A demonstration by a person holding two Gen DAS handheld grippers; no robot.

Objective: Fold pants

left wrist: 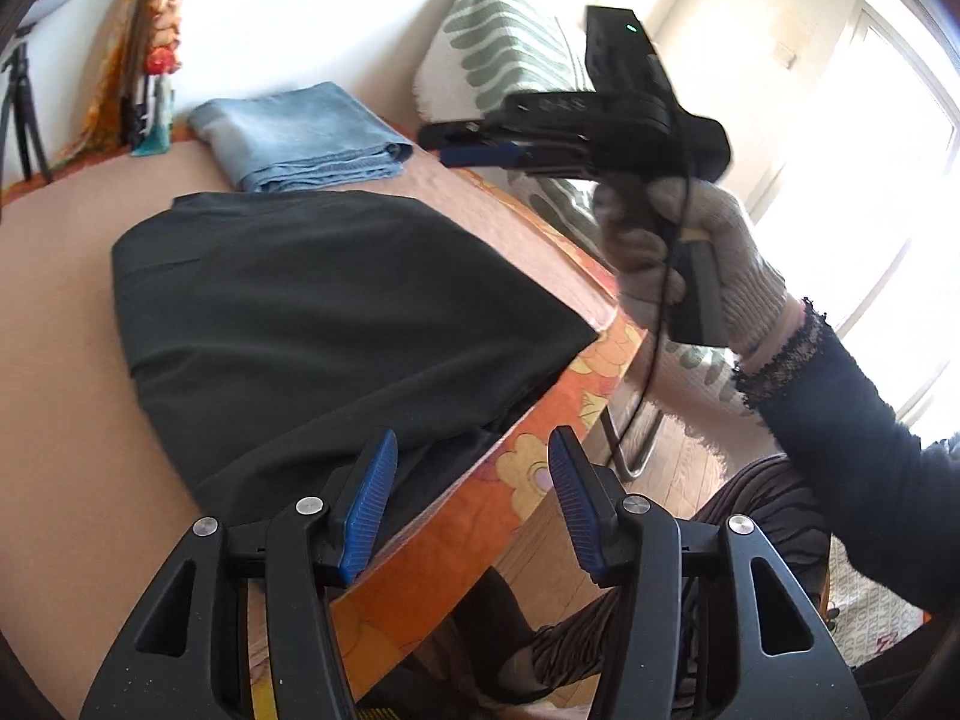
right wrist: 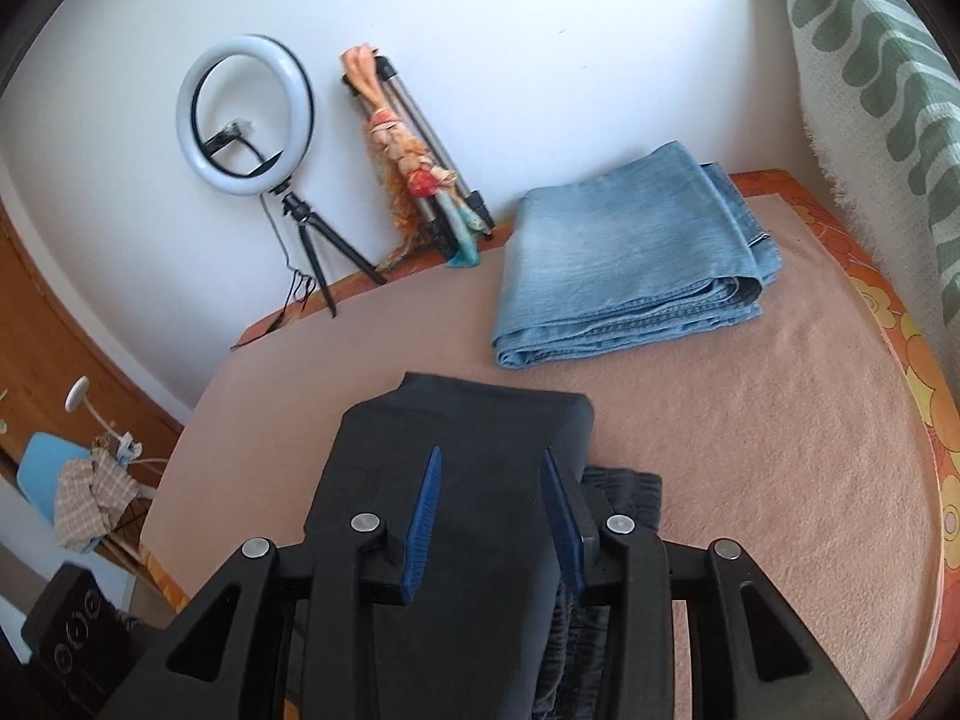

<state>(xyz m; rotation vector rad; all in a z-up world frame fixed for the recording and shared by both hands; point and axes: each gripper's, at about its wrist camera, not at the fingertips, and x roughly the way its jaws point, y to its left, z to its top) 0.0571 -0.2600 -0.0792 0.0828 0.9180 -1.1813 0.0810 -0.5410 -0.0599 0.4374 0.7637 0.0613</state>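
Observation:
Black pants [left wrist: 312, 306] lie folded on the pink-covered table [left wrist: 66, 420]; they also show in the right wrist view [right wrist: 474, 438], with the elastic waistband [right wrist: 624, 492] peeking out on the right. My left gripper [left wrist: 474, 468] is open and empty, hovering over the pants' near edge at the table's rim. My right gripper [right wrist: 489, 474] is open and empty above the pants. It shows in the left wrist view [left wrist: 480, 153], held in a gloved hand [left wrist: 690, 252] off the table's right side.
Folded blue jeans [right wrist: 624, 258] lie at the table's far end, also in the left wrist view [left wrist: 300, 138]. A ring light [right wrist: 246, 114] and a tripod [right wrist: 420, 138] stand against the wall. A green-patterned cushion [left wrist: 510, 42] stands on the right.

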